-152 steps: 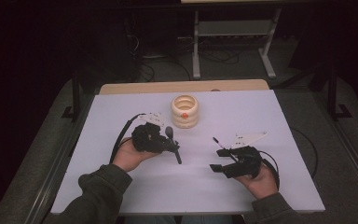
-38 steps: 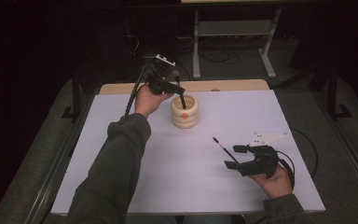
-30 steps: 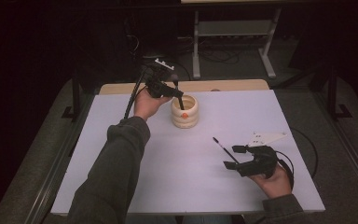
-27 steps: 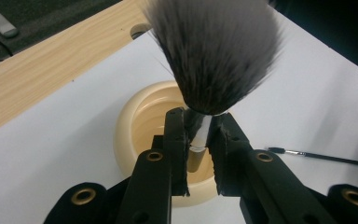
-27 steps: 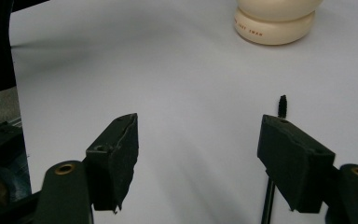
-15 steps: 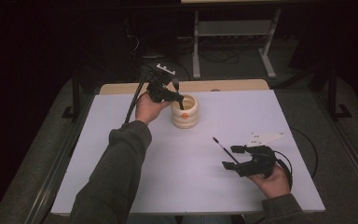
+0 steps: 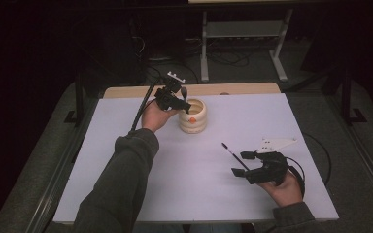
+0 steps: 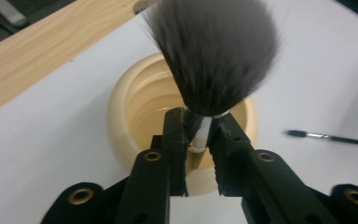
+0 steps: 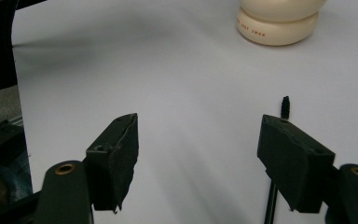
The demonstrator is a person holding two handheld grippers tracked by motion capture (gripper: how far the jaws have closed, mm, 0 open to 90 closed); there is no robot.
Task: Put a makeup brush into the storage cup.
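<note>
The left gripper [image 8: 198, 135], black and hard-edged with brass-ringed screw holes along its arms, has its jaws either side of the pale ferrule of a make-up brush [image 8: 214, 56]; they have just been easing apart, and the ferrule sits between them with a sliver of gap at the right pad, so the hold looks loosened. The brush head is a soft, dense, dark dome of bristles, grey at the tips, standing up above the jaws. Directly beneath it is the cream holder [image 8: 135, 107], a glossy round pot with bulging, stacked-ring sides; its hollow looks empty apart from the brush stem pointing down into it.

In the high view the left gripper [image 7: 184, 104] hangs at the pot's [image 7: 194, 116] ten o'clock rim, and the pot stands toward twelve o'clock on the table [image 7: 126, 160], which is covered with a smooth, matte white sheet, a strip of light wood showing at the far edge. At about four o'clock on the sheet the right gripper [image 7: 238, 165] rests in the hand, jaws well apart and empty, with a thin dark liner brush [image 7: 234, 155] lying just beside them. The room around is dim, with grey carpet and a metal stand [image 7: 243, 39] behind the table.
</note>
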